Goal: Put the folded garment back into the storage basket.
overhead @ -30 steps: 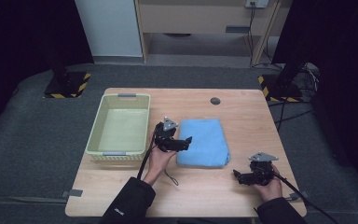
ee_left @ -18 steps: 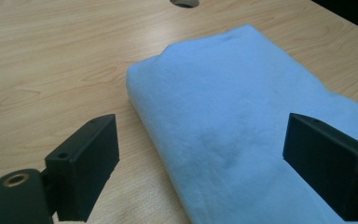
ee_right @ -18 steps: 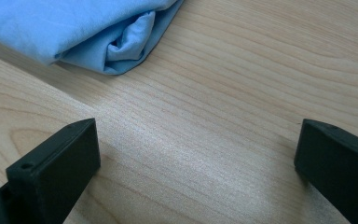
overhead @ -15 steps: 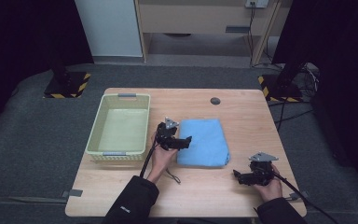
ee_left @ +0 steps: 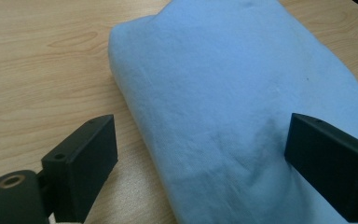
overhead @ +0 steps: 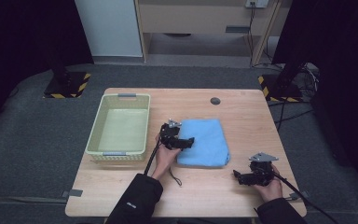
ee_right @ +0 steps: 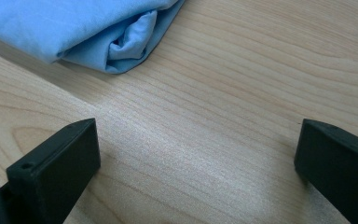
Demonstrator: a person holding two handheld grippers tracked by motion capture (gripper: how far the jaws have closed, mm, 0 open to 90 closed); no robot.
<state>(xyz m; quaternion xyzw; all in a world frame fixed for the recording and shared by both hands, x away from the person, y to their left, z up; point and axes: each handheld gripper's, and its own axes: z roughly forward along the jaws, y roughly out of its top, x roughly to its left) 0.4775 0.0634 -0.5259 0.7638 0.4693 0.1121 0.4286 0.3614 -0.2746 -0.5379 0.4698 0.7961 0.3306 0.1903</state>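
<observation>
A folded light-blue cloth (overhead: 204, 142) lies flat in the middle of the wooden table (overhead: 121, 191). My left gripper (overhead: 189, 142) is open at the cloth's left edge, one jaw over the bare wood and the other over the cloth (ee_left: 223, 102). My right gripper (overhead: 237, 176) rests open on the table near the front right, apart from the cloth. The right gripper view has the cloth's folded corner (ee_right: 116, 42) ahead and bare wood between the jaws.
A pale green plastic basket (overhead: 120, 127) stands empty on the table's left side. A small dark round disc (overhead: 215, 101) lies near the far edge. Bare wood stretches along the front and right of the table.
</observation>
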